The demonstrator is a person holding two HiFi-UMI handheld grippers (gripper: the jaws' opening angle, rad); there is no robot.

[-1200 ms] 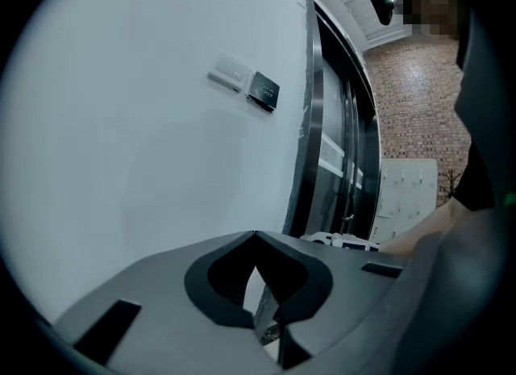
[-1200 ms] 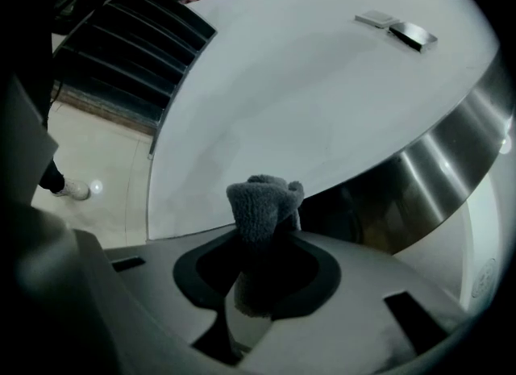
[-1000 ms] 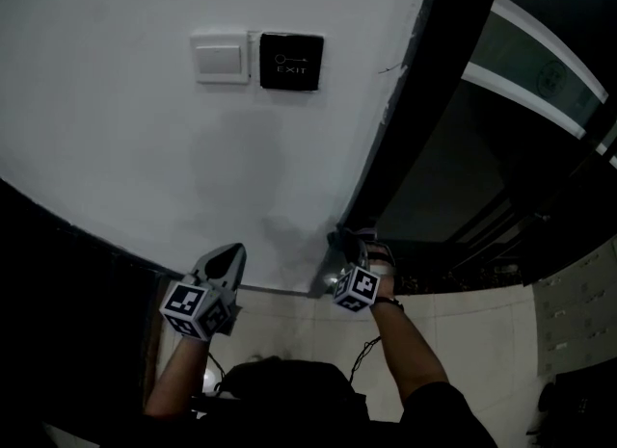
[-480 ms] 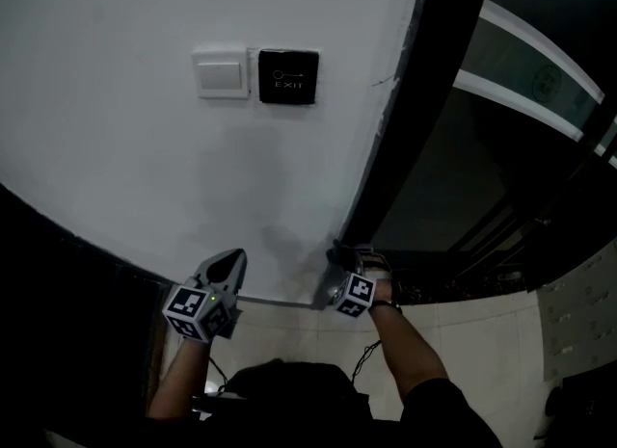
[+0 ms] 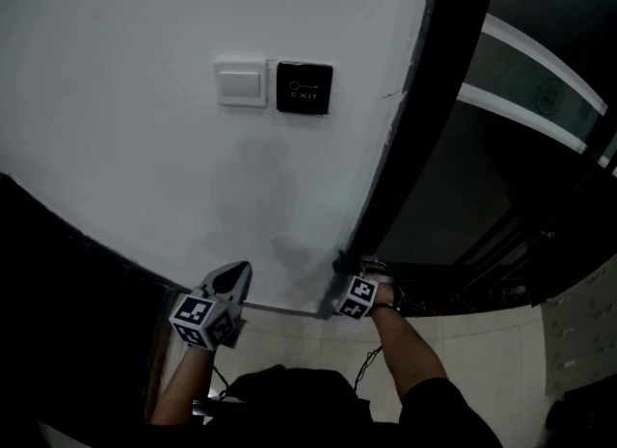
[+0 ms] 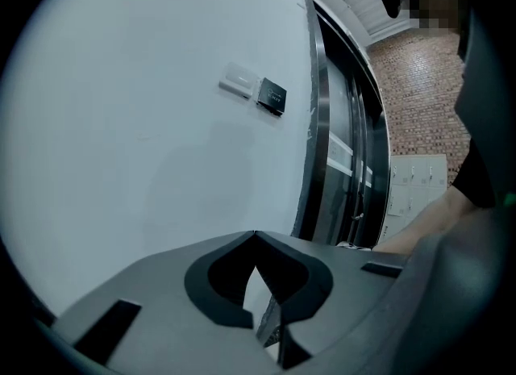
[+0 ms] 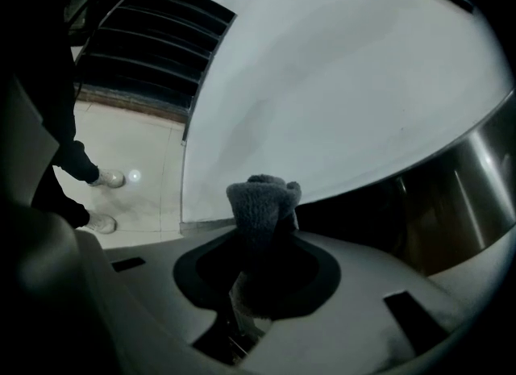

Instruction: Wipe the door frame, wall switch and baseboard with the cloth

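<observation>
My right gripper (image 5: 345, 268) is shut on a grey cloth (image 7: 261, 212) and sits low, at the foot of the dark door frame (image 5: 405, 118) where it meets the white wall. The cloth (image 5: 341, 265) juts past the jaws toward the baseboard (image 5: 280, 308). Up on the wall sit the white wall switch (image 5: 241, 82) and a black EXIT button (image 5: 305, 88) beside it. My left gripper (image 5: 234, 277) hangs near the wall's bottom, left of the right one, jaws shut with nothing in them. The left gripper view shows the switch (image 6: 238, 85) and the door frame (image 6: 316, 123).
A glass door (image 5: 521, 128) with light horizontal bands fills the right side. Pale floor tiles (image 5: 453, 340) lie below the wall. A dark panel (image 5: 67, 282) runs along the lower left. A person's shoes (image 7: 105, 178) stand on the floor in the right gripper view.
The view has shifted slightly, so the switch and EXIT button sit further right. The right gripper with the cloth has stayed at the door frame's foot; the left gripper barely moved.
</observation>
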